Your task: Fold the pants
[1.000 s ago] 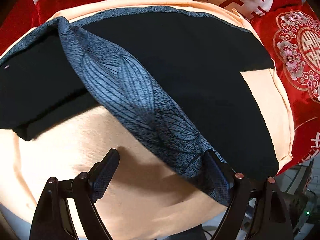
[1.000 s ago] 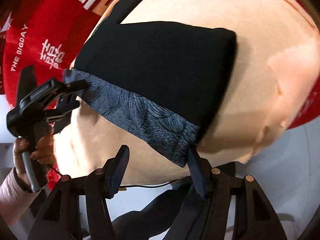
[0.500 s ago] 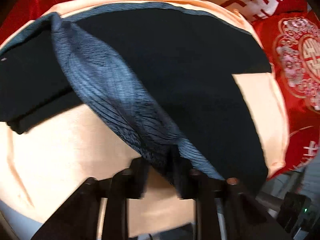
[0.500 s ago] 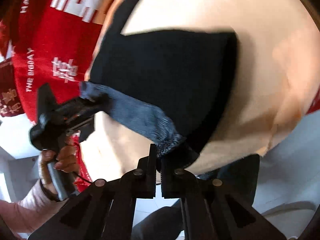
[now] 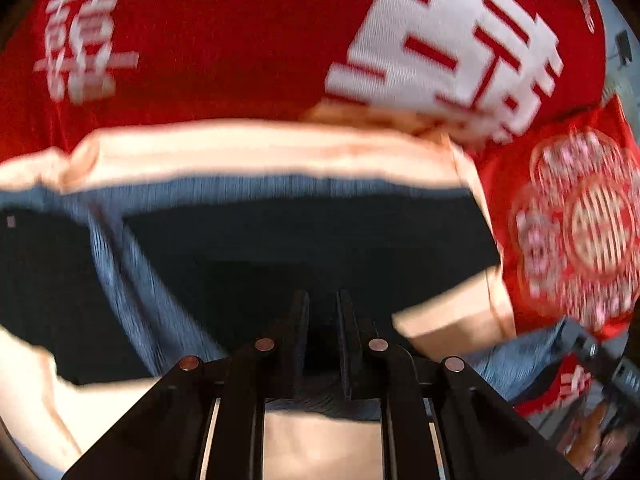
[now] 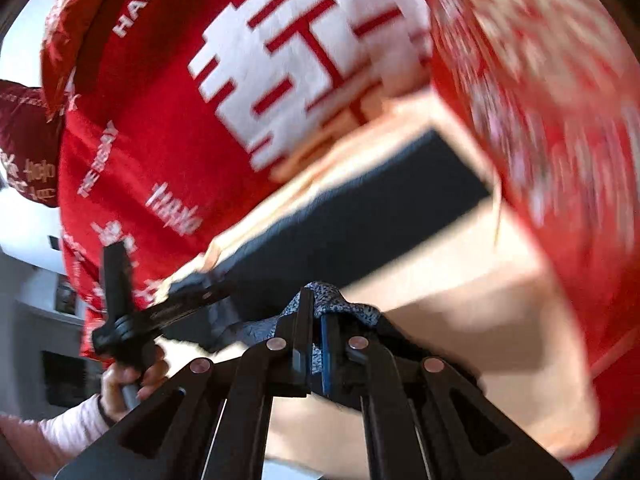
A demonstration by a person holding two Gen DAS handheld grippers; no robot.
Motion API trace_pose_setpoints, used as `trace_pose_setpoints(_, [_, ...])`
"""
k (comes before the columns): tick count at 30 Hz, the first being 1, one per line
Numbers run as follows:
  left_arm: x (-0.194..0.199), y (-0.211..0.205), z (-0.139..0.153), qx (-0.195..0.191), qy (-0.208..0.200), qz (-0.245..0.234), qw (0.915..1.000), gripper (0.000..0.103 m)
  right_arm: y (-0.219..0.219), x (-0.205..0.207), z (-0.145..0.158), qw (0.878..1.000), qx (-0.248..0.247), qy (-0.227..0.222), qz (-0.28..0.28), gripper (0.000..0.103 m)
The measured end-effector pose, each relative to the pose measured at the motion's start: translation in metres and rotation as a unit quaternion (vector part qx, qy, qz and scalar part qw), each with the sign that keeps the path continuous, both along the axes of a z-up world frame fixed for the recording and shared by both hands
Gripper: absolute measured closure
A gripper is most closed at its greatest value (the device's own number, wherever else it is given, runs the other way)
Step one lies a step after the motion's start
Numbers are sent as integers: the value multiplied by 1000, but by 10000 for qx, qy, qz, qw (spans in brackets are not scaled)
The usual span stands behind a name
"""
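Red bedding [image 6: 152, 128] reads "HAPP"; both hand-held grippers [image 5: 322, 320] [image 6: 316, 320] seemingly clamp pants [image 5: 280, 248].

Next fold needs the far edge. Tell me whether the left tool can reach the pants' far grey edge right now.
Probably not yet: the left tool is shut on the pants near hem, so it must release first. Nothing else lies across the cloth toward that far grey edge.

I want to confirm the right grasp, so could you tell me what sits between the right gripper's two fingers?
In the right wrist view, the grey patterned band of the pants is bunched between the right gripper's nearly closed fingers, above the peach cover.
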State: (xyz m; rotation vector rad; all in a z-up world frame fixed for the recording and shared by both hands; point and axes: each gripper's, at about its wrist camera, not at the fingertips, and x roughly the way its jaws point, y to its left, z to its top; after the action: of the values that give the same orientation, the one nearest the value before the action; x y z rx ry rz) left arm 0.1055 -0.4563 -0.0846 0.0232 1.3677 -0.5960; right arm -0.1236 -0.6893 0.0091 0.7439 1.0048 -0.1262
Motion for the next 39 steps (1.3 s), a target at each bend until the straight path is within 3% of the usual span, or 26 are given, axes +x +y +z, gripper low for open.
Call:
trace_pose_setpoints(4, [30, -12, 1, 414, -544, 13, 9977, 88, -37, 70, -12, 9976, -605, 341, 80, 100])
trace_pose_setpoints(9, [38, -5, 3, 721, -928, -43, 9931, 86, -68, 124, -35, 9943, -859, 609, -178, 100])
trace_pose_setpoints(10, [37, -5, 0, 814, -961, -57, 9920, 79, -73, 130, -41, 9935, -890, 676, -193, 100])
trace_pose_setpoints(12, [32, -1, -7, 1048, -1124, -23, 9881, 12, -81, 140, -56, 9912, -974, 874, -209, 98])
trace_pose_setpoints(14, [27, 2, -17, 1207, -1291, -24, 9843, 11, -84, 145, -68, 9879, -1098, 1074, -194, 98])
trace_pose_setpoints(16, [26, -5, -33, 1357, -1074, -101, 9849, 11, -82, 144, -73, 9841, -1310, 1200, -72, 78])
trace_pose_setpoints(17, [25, -7, -42, 1446, -980, -55, 9846, 11, -79, 143, -73, 9839, -1342, 1180, -3, 51])
trace_pose_setpoints(18, [25, -8, -48, 1496, -934, -46, 9843, 11, -76, 142, -70, 9848, -1328, 1112, 82, 30])
trace_pose_setpoints(19, [25, -13, -55, 1567, -891, -44, 9836, 11, -71, 139, -64, 9848, -1385, 1042, 127, 27])
trace_pose_setpoints(21, [27, -17, -58, 1643, -859, -8, 9827, 11, -58, 125, -44, 9775, -1891, 919, 140, 27])
trace_pose_setpoints(24, [33, -23, -58, 1726, -939, 11, 9805, 11, -51, 106, -32, 9753, -2046, 827, 10, 28])
trace_pose_setpoints(25, [34, -25, -59, 1772, -962, 6, 9795, 11, -52, 103, -33, 9775, -1946, 809, 25, 33])
trace_pose_setpoints(26, [37, -27, -61, 1839, -991, 15, 9779, 11, -52, 102, -37, 9791, -1844, 850, 73, 49])
trace_pose_setpoints(27, [40, -28, -63, 1900, -1014, 40, 9765, 11, -52, 104, -44, 9798, -1754, 945, 144, 55])
trace_pose_setpoints(30, [48, -28, -81, 2107, -897, 136, 9733, 11, -54, 114, -80, 9803, -1482, 1278, 268, 56])
trace_pose_setpoints(33, [46, -21, -100, 2182, -753, 330, 9724, 8, -54, 131, -123, 9687, -1664, 1732, 622, 56])
trace_pose_setpoints(34, [43, -17, -100, 2109, -842, 371, 9732, 7, -53, 134, -130, 9680, -1762, 1637, 723, 56])
trace_pose_setpoints(36, [42, -10, -102, 2098, -828, 430, 9733, 2, -47, 139, -126, 9588, -2251, 1532, 805, 56])
trace_pose_setpoints(38, [43, 0, -102, 2036, -634, 526, 9756, 2, -47, 134, -115, 9627, -2067, 1650, 563, 55])
trace_pose_setpoints(39, [44, 3, -100, 2062, -540, 548, 9755, 2, -50, 124, -106, 9732, -1670, 1527, 402, 55])
